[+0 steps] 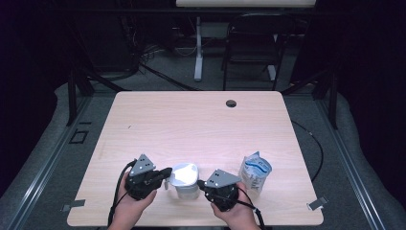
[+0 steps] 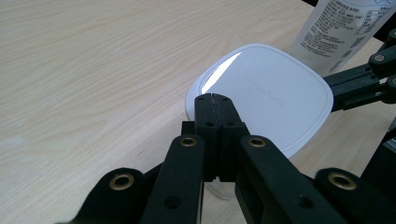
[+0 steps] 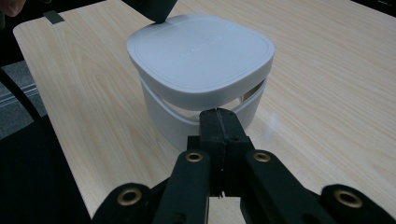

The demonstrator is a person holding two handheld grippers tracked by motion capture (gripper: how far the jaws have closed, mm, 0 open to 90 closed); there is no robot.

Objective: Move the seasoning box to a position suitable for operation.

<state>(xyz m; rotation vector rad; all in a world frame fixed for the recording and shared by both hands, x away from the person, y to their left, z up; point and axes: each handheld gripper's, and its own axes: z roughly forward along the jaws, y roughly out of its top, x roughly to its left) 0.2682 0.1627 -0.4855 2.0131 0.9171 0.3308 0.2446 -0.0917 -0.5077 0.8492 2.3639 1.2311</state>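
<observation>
A white square container with rounded corners (image 1: 185, 181) stands near the table's front edge, its white lid (image 2: 266, 93) on top. My left gripper (image 1: 167, 173) comes in from the left, shut, its tips (image 2: 213, 98) resting on the lid's near rim. My right gripper (image 1: 201, 183) comes in from the right, also shut, with its tips (image 3: 220, 113) against the container's side (image 3: 187, 126) just below the lid (image 3: 201, 51). A thin dark gap shows between lid and body there. The left gripper's tip (image 3: 159, 14) touches the lid's far corner.
A white and blue printed pouch (image 1: 255, 172) stands to the right of the container, close behind my right gripper; its label (image 2: 345, 28) shows in the left gripper view. The wooden table (image 1: 191, 120) has a cable hole (image 1: 231, 103) at the back. A dark chair (image 1: 251, 43) stands beyond.
</observation>
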